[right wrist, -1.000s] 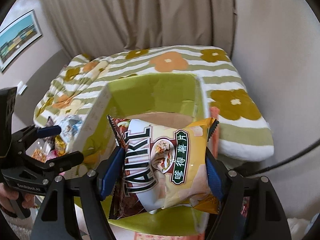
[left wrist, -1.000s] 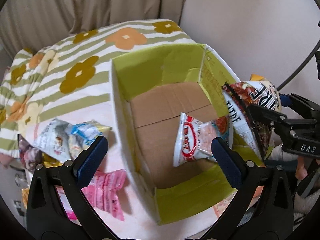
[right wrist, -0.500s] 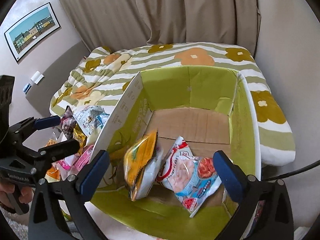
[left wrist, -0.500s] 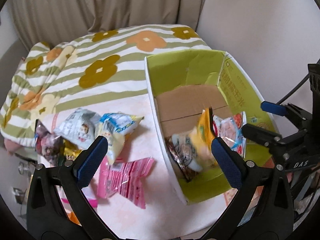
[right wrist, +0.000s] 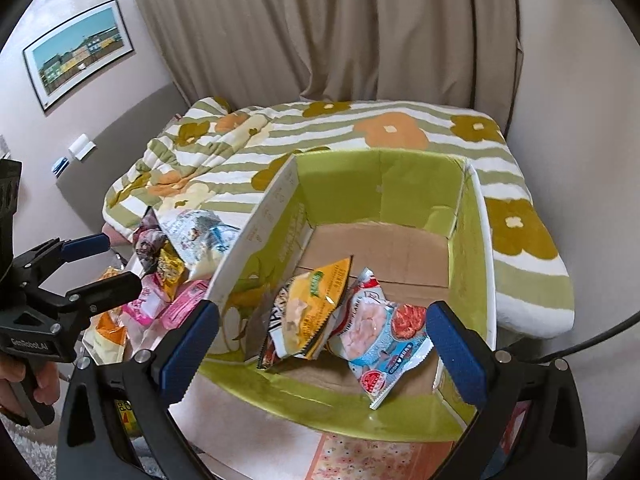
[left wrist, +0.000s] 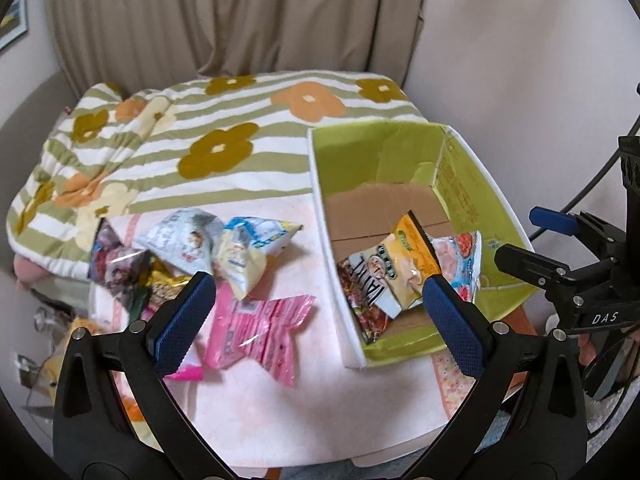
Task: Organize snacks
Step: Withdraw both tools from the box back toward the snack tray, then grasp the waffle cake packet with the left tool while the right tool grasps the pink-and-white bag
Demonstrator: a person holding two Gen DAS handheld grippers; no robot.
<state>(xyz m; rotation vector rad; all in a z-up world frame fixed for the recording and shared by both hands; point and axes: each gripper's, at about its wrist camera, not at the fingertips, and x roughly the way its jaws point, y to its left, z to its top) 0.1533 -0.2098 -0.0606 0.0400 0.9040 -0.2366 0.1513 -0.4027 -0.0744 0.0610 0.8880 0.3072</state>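
Observation:
A green-lined cardboard box (left wrist: 472, 184) (right wrist: 416, 184) sits open on the table. Inside lie a yellow-and-brown chip bag (left wrist: 392, 272) (right wrist: 308, 312) and a white-and-red shrimp snack bag (left wrist: 460, 260) (right wrist: 380, 332). A pile of snack bags lies left of the box: a pink bag (left wrist: 256, 332), a blue-and-yellow bag (left wrist: 248, 248) and a white bag (left wrist: 180, 240). My left gripper (left wrist: 316, 320) is open and empty, above the pink bag and the box's left wall. My right gripper (right wrist: 320, 344) is open and empty, above the box's near edge.
A flowered, green-striped blanket (left wrist: 208, 128) (right wrist: 280, 136) covers the far half of the table. Curtains (right wrist: 340, 32) and walls stand close behind and to the right. A framed picture (right wrist: 76, 52) hangs on the left wall. A cable (left wrist: 592, 184) runs at right.
My right gripper opened and let the chip bag fall into the box beside the shrimp bag, then drew back. My left gripper moved back and left, bringing the snack pile into view.

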